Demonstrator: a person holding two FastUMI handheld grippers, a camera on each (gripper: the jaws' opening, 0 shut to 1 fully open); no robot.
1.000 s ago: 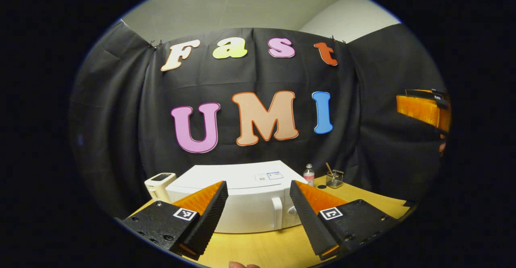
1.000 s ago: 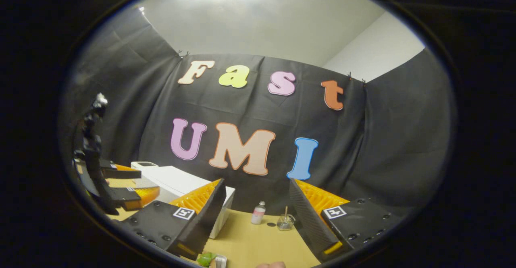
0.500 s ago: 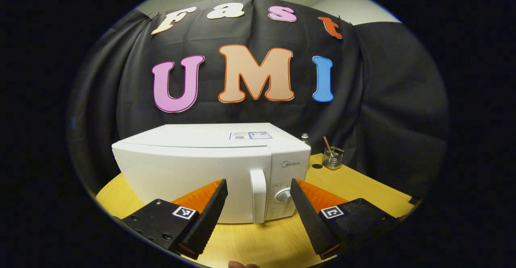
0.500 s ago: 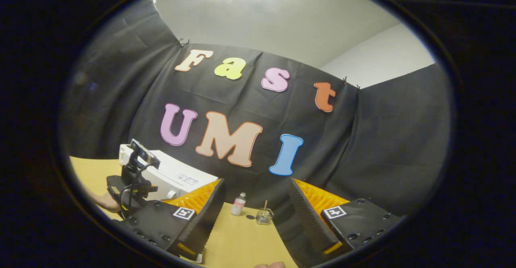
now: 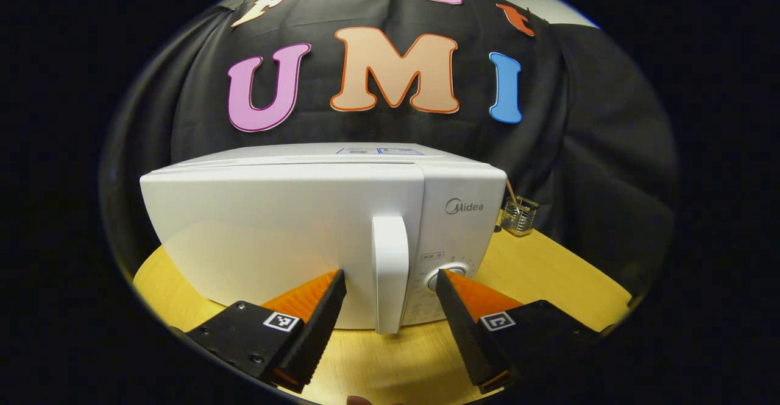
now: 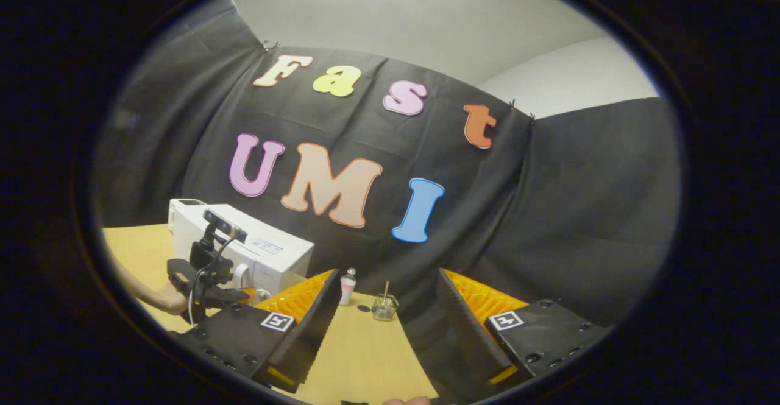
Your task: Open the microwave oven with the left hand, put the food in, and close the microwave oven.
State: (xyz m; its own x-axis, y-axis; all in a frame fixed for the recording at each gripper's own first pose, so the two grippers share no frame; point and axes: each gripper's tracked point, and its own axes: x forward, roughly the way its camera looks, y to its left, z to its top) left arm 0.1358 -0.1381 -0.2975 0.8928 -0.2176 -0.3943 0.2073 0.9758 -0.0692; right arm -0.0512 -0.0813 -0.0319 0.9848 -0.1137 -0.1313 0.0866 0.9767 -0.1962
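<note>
My left gripper (image 5: 390,307) is spread wide, fingers either side of the microwave door handle (image 5: 390,271) w/o touching it. Right gripper (image 6: 387,326) also spread, empty, over the worktop (image 6: 359,356). Beyond sits the white microwave (image 5: 274,222), door shut; glass jar (image 5: 519,216) behind it. Task barely begun, I reckon: grab handle, open, load food, close. Can't see the food.

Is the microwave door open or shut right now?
Shut: the microwave door sits flush with the control panel, handle ungrasped.
</note>
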